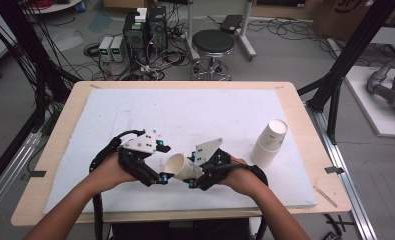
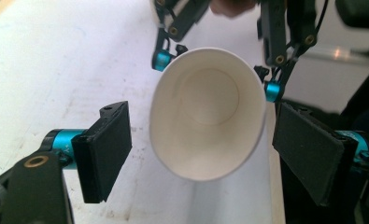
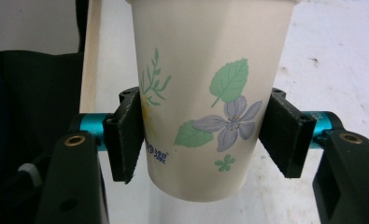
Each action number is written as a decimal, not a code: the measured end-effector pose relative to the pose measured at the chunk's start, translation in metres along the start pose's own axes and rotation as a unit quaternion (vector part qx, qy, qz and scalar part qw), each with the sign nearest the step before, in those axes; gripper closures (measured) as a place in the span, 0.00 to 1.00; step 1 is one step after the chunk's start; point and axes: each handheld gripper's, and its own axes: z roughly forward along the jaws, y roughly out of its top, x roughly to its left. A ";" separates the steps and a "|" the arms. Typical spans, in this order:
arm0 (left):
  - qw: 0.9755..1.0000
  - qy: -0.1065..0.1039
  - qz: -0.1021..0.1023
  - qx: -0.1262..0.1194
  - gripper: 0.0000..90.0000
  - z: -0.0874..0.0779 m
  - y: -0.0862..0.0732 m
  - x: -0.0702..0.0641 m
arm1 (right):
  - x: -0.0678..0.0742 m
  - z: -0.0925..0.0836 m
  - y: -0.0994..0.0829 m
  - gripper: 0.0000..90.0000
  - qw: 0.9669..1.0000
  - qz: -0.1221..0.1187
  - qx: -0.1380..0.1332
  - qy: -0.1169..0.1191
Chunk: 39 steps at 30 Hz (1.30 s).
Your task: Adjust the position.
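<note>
A paper cup (image 1: 181,167) printed with leaves and a purple flower lies tipped on its side above the white board, its mouth facing left. My right gripper (image 1: 194,170) is shut on the cup (image 3: 205,93) near its base, both pads (image 3: 126,140) pressed against its wall. My left gripper (image 1: 164,164) faces the cup's open mouth (image 2: 205,116). It stands open, with a pad (image 2: 107,149) on either side of the rim and a gap on each side. The right gripper's (image 2: 217,74) blue-tipped fingers show behind the cup in the left gripper view.
A stack of white paper cups (image 1: 270,142) stands upright at the right of the white board (image 1: 185,110), which covers most of the wooden table (image 1: 75,105). A round stool (image 1: 212,45) and computer cases (image 1: 145,30) stand on the floor beyond the far edge.
</note>
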 end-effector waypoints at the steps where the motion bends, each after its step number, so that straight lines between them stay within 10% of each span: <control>1: 1.000 0.002 -0.005 -0.012 0.22 -0.002 -0.002 0.000 | 0.000 -0.001 -0.002 0.41 1.000 0.003 -0.002 -0.003; 5: 0.995 0.028 -0.039 -0.086 0.21 -0.013 -0.018 0.003 | 0.001 -0.007 -0.015 0.41 0.999 0.017 -0.026 -0.019; 10: 0.981 0.076 -0.082 -0.158 0.20 -0.018 -0.044 0.003 | 0.007 -0.015 -0.036 0.39 0.994 0.048 -0.079 -0.055; 14: 0.969 0.108 -0.114 -0.191 0.20 -0.018 -0.067 0.003 | 0.011 -0.020 -0.054 0.39 0.984 0.087 -0.131 -0.082; 26: 0.950 0.167 -0.147 -0.220 0.20 -0.019 -0.101 0.005 | 0.016 -0.027 -0.087 0.38 0.955 0.151 -0.211 -0.142; 39: 0.940 0.200 -0.161 -0.223 0.20 -0.022 -0.125 0.009 | 0.015 -0.034 -0.094 0.38 0.933 0.179 -0.244 -0.193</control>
